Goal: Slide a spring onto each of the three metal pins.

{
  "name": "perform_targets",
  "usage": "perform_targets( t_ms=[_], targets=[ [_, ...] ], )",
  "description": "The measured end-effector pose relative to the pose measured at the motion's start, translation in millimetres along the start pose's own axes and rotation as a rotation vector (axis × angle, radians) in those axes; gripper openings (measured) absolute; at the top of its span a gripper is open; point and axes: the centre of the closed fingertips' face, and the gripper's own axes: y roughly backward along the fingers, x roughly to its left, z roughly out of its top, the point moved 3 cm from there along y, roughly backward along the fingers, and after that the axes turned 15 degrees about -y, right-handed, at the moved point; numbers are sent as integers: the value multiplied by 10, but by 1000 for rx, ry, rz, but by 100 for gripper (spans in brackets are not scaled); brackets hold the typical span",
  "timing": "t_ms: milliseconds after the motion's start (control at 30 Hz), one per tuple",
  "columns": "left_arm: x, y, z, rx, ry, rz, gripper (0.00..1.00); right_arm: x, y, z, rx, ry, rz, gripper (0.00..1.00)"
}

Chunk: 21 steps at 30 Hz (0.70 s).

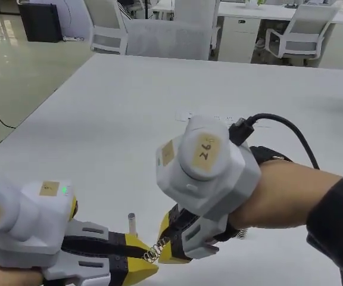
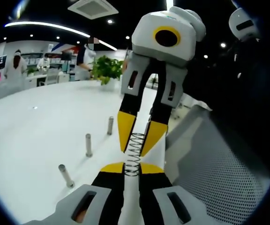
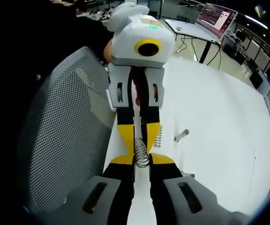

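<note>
Near the white bench's [image 1: 130,107] front edge, left tongs [image 2: 131,168] and right tongs [image 3: 142,160] each pinch one end of a coiled steel spring [image 2: 134,150]. Three upright metal pins [image 2: 88,145] stand near it, with open benchtop beyond.

Open tabletop [image 1: 159,95] beyond upright pins [image 2: 88,145]

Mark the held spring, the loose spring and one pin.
held spring [image 2: 133,157], left gripper view, middle coils.
loose spring [image 3: 158,137], right gripper view, middle coils.
pin [image 1: 132,225], head view, shaft.
</note>
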Motion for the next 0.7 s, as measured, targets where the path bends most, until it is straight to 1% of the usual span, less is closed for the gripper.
perform_targets(
  t_ms=[167,400,700],
  targets=[
    [-2,-2,-9,7,-4,2,3,15,-1,23,2,3,2,8],
    [-16,-11,-25,10,-5,-6,3,62,12,98,-22,-3,13,8],
    [-24,-21,-42,15,-10,-11,4,84,-10,119,-1,13,7,8]
  ],
)
